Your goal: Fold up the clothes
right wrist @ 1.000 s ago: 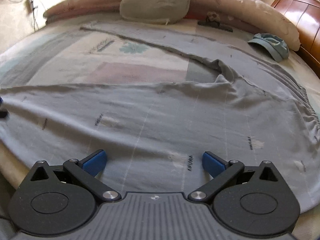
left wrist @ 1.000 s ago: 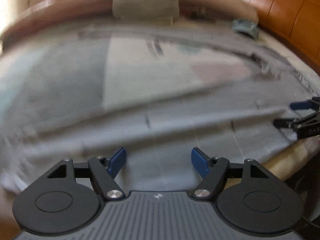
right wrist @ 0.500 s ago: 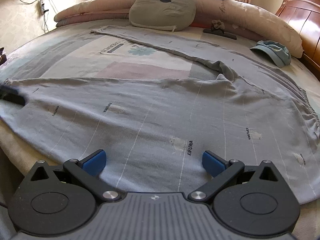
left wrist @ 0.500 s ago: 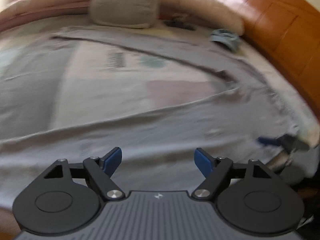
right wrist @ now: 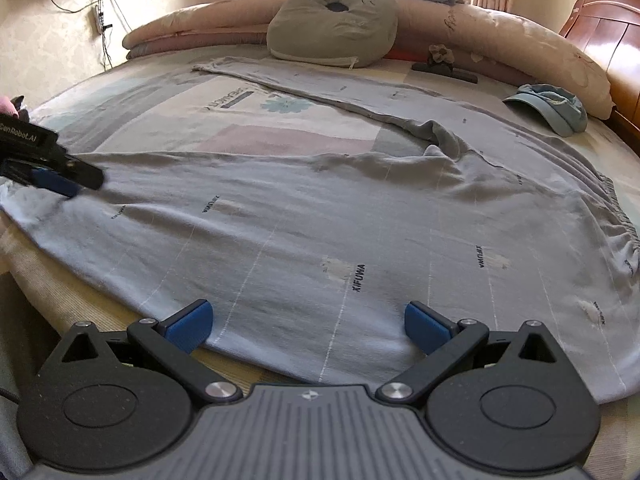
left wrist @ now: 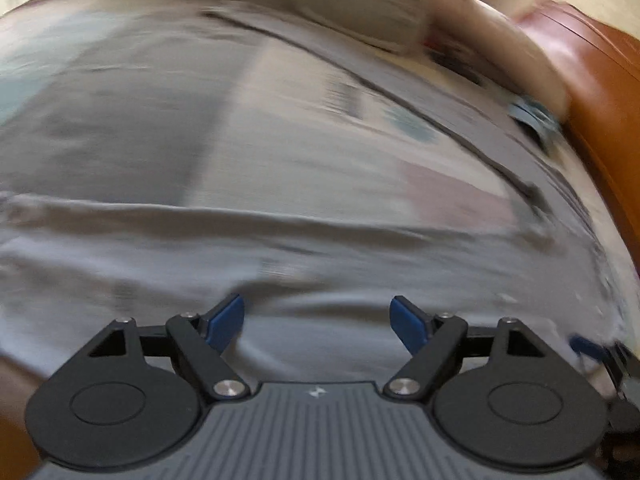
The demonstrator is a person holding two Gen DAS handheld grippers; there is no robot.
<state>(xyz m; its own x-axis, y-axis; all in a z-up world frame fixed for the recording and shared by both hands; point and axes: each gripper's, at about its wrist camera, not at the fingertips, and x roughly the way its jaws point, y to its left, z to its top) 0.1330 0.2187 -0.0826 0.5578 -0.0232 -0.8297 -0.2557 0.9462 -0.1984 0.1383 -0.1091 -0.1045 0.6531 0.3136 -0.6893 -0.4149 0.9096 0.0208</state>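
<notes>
Bed [right wrist: 312, 124]: fills both views; patterned cover with pale blocks, a flower motif and printed lettering, bare in the upper middle of the right wrist frame.
Grey trousers [right wrist: 360, 240]: spread flat across the bed's near edge, printed with thin white lines and "XIFUWA" marks. The near leg's long axis runs left to right across the frame, gathered elastic waistband at the right edge, leg end at the left. The second leg angles away from the crotch folds in the centre right toward the upper left, ending just before the cushion. In the left wrist view the trousers [left wrist: 320, 264] are blurred across the middle.
Grey cushion [right wrist: 332, 24]: top centre, resting against the rolled quilt.
Blue cap [right wrist: 552, 108]: upper right, beside the far leg, apart from it.
Right gripper [right wrist: 308, 320]: bottom centre, jaws wide apart, holding nothing, fingertips over the near hem.
Left gripper [left wrist: 318, 320]: jaws wide apart, empty, above the fabric; seen at the left edge of the right wrist frame [right wrist: 56, 180], near the leg end; contact cannot be told.
</notes>
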